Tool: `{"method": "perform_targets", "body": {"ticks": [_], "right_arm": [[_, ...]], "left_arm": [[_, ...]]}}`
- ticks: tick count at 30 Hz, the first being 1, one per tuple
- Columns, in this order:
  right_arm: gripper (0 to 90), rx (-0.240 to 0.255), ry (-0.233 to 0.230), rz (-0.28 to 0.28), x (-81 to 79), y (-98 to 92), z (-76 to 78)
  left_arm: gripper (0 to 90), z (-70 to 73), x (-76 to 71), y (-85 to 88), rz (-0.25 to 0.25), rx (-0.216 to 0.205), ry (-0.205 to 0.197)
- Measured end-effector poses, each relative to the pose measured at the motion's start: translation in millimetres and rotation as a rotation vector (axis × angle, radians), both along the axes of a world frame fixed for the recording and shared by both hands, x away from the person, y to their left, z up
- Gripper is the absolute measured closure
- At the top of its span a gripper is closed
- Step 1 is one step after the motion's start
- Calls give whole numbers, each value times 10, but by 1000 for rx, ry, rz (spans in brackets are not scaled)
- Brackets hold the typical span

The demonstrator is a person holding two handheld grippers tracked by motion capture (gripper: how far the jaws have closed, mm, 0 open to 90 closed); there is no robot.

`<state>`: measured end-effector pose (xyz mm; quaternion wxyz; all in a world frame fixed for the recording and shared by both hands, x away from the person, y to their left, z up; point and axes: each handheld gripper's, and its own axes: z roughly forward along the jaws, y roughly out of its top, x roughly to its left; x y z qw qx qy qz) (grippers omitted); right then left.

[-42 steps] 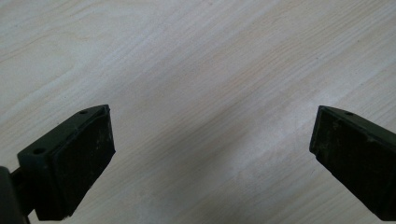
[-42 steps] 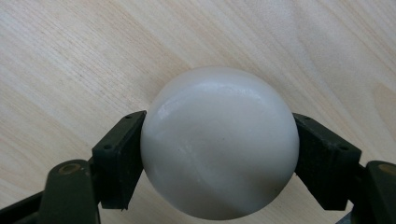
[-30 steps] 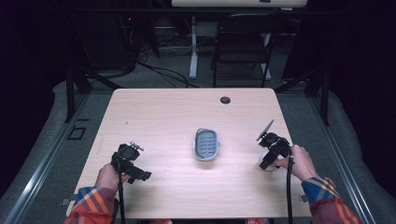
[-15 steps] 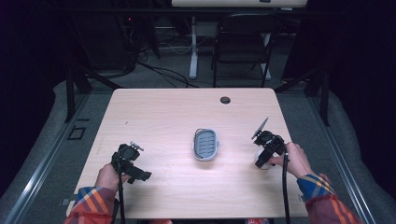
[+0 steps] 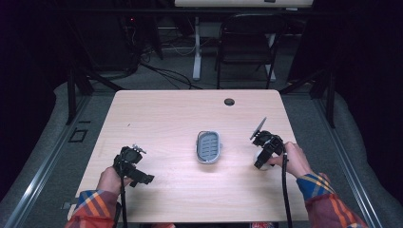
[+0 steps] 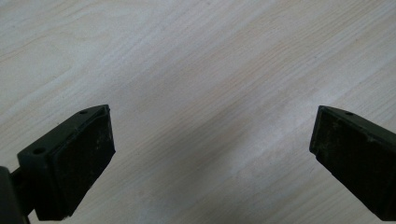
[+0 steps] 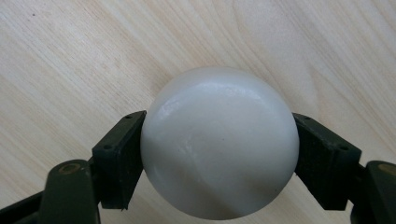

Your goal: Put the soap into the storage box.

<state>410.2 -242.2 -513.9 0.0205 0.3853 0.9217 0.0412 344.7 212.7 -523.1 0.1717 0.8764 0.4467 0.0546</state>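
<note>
A smooth white ball (image 7: 219,142) sits between the two black jaws of my right gripper (image 7: 219,154), which is shut on it just above the wooden table. In the high view that right gripper (image 5: 264,154) is at the table's right side, a little right of a small grey oval dish (image 5: 208,147) with a ribbed inside, and the ball (image 5: 259,155) peeks out pale under it. My left gripper (image 5: 130,164) rests near the front left of the table. In its own view the left gripper (image 6: 210,154) has its jaws wide apart over bare wood.
The light wooden table (image 5: 166,118) has a dark round cable hole (image 5: 229,101) near its far edge. Beyond the table stand a folding chair (image 5: 247,42) and a desk leg with cables on the floor. Plaid sleeves (image 5: 328,204) come in from the bottom.
My right gripper, with the white ball in it, has moved left toward the grey dish. The left gripper has stayed where it was.
</note>
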Motion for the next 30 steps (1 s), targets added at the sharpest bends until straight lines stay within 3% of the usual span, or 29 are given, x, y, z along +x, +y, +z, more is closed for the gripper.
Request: {"method": "perform_targets", "body": {"ticks": [4, 5, 7, 19, 30], "right_arm": [[243, -11, 11, 11, 21, 39, 22], [243, 11, -5, 0, 13, 49, 3], [243, 9, -5, -6, 18, 75, 8], [243, -1, -1, 29, 85, 191, 38], [243, 20, -7, 50, 130, 307, 73]], "left_arm": [[0, 0, 0, 0, 0, -1, -1], [0, 0, 0, -1, -1, -1, 0], [0, -1, 0, -2, -1, -2, 1], [0, -1, 1, -1, -1, -4, 0], [0, 0, 1, 0, -3, -4, 0]]}}
